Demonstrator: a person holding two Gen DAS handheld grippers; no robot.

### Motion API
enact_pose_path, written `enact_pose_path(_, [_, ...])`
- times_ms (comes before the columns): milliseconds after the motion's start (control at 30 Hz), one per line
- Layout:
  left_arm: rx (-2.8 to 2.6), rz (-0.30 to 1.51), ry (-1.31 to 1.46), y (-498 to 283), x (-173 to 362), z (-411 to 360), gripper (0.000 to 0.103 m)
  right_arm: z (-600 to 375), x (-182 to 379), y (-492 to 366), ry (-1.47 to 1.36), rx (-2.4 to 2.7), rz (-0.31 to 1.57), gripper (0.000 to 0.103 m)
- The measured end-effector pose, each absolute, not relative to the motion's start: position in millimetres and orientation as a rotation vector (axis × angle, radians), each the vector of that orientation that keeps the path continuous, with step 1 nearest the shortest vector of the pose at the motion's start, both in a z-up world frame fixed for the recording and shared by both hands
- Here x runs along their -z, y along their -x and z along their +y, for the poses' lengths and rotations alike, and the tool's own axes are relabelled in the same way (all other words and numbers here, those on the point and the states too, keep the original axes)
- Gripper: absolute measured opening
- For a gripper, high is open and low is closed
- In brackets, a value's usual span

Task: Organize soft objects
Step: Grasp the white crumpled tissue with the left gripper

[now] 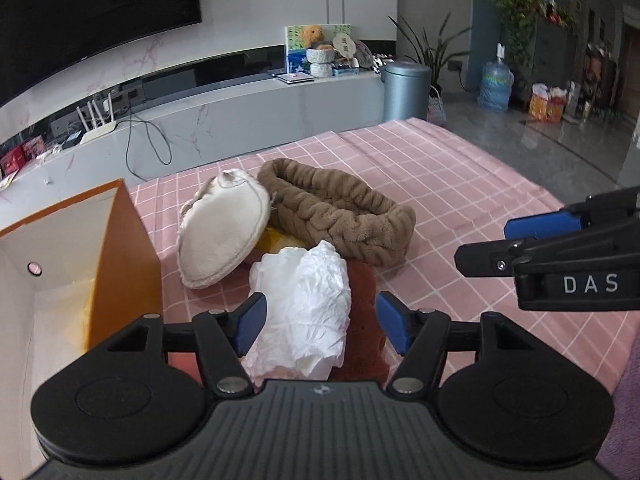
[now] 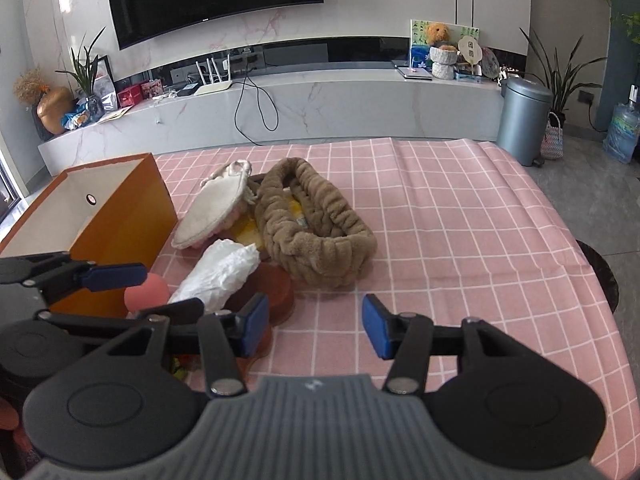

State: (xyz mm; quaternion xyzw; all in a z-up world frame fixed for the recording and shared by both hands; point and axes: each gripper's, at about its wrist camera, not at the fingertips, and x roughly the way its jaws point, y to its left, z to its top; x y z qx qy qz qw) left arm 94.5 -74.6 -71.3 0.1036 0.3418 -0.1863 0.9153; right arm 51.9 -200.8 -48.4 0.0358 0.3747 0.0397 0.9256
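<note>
Pink checked tablecloth (image 1: 460,184) fills my left wrist view. My left gripper (image 1: 320,326) stands released, its blue pads either side of crumpled white tissue (image 1: 304,300) that lies on a brown sponge (image 1: 362,320); whether they touch it I cannot tell. Behind: cream pad (image 1: 224,232), brown plush headband (image 1: 340,216), orange box (image 1: 128,256).

Only my right wrist view shows a pink ball (image 2: 146,292) beside the box. My right gripper (image 2: 312,330) is released over bare cloth.

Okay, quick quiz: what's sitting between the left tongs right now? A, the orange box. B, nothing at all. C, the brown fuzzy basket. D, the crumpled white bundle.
D: in the left wrist view the white bundle lies between the open left tongs, whose pads stand clear of it.
</note>
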Motion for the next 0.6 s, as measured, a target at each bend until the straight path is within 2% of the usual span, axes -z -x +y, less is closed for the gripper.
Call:
enact_pose_path(200, [0.361, 0.708, -0.371, -107, 89, -95, 0.074, -204, 62, -65, -0.087, -0.081, 0.799, 0.052])
enact_pose_path(267, [0.355, 0.718, -0.391, -112, 94, -97, 0.070, -204, 65, -69, -0.087, -0.088, 0.807, 0.052])
enact_pose_path(400, [0.351, 0.744, -0.382, -119, 99, -92, 0.055, -202, 71, -78, -0.092, -0.097, 0.819, 0.052])
enact_pose_path(533, [0.369, 0.750, -0.369, -120, 97, -89, 0.032, -199, 74, -83, -0.090, -0.107, 0.825, 0.052])
enact_pose_path(600, [0.373, 0.758, -0.365, -121, 96, -89, 0.024, -197, 75, -84, -0.091, -0.115, 0.825, 0.052])
